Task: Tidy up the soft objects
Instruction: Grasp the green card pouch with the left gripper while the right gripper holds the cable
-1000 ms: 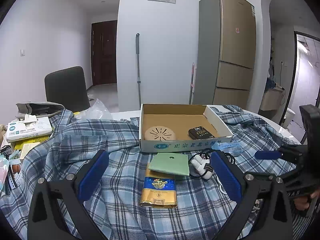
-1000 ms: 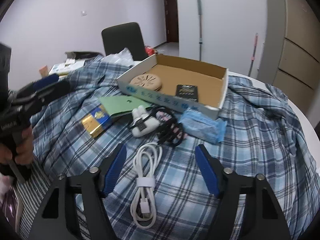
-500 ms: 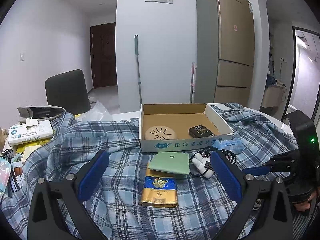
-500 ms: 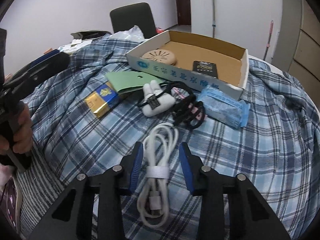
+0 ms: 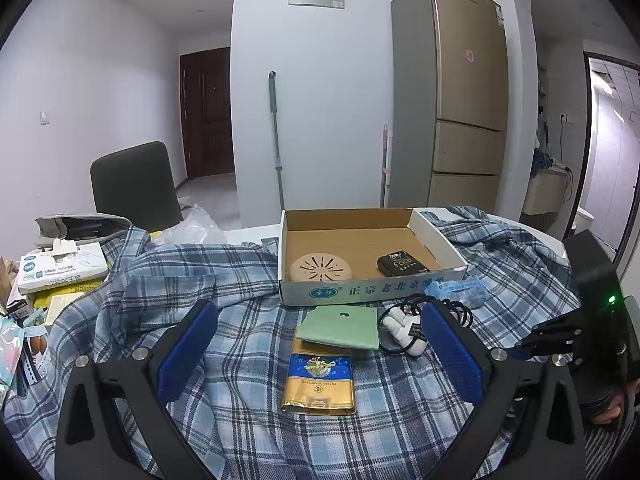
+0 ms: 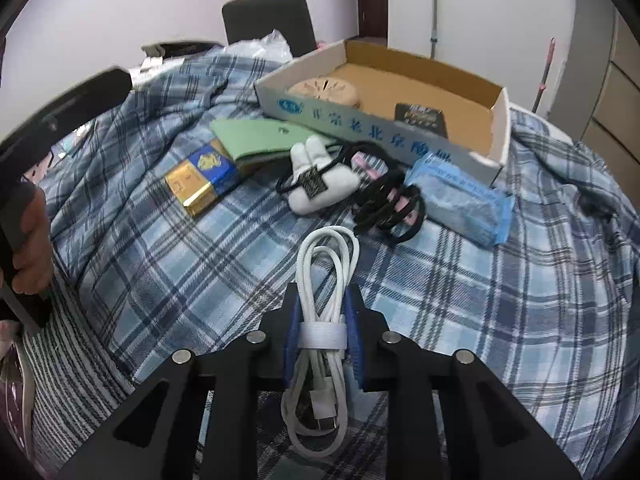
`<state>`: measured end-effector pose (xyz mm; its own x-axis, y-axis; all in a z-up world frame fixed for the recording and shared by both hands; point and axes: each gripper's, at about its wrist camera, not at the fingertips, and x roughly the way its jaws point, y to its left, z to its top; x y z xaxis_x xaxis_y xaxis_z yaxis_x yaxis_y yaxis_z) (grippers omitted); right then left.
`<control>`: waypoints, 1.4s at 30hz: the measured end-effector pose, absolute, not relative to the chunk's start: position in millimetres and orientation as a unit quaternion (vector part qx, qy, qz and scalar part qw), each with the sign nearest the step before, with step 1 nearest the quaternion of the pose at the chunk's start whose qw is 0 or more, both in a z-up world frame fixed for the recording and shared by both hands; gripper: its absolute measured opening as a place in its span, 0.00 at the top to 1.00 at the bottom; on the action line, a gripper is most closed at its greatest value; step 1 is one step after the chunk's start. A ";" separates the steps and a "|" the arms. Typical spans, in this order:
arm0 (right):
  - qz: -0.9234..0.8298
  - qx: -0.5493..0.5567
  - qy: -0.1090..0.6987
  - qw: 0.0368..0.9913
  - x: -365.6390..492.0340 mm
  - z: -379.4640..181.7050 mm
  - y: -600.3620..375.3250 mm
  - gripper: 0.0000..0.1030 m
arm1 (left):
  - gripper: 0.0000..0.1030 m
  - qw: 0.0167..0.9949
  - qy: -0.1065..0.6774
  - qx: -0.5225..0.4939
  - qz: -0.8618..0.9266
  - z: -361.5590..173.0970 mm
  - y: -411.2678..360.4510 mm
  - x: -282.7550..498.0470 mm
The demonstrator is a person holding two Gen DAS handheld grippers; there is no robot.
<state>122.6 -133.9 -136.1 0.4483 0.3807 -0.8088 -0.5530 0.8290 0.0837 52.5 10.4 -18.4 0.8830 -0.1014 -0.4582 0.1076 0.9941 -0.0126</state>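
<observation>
Hair ties (image 6: 390, 208) just beyond cable (image 6: 324, 292)

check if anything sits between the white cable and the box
Yes. The black hair ties, the white plush and the blue pack lie between the cable, pinched in the right tool, and the box; lifting over should clear them.
</observation>
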 end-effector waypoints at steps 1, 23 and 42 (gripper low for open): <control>0.277 -0.090 0.439 0.850 122.0 -132.6 -136.9 0.80 | 0.00 0.971 0.235 0.006 -0.054 -18.2 10.9 52.4; 0.181 -0.025 0.310 0.933 123.6 -81.7 -187.9 0.80 | 0.00 0.901 0.409 0.081 -0.121 -47.8 -19.3 130.8; 0.190 -0.026 0.336 0.922 128.9 -92.7 -185.6 0.80 | 0.30 0.869 0.474 0.065 -0.129 -80.6 -18.3 168.4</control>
<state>128.9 -185.6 -92.7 0.7020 0.3334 -0.6293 -0.3677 0.9264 0.0806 168.4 -18.3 -80.6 0.5175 -0.1616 -0.8403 0.2853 0.9584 -0.0086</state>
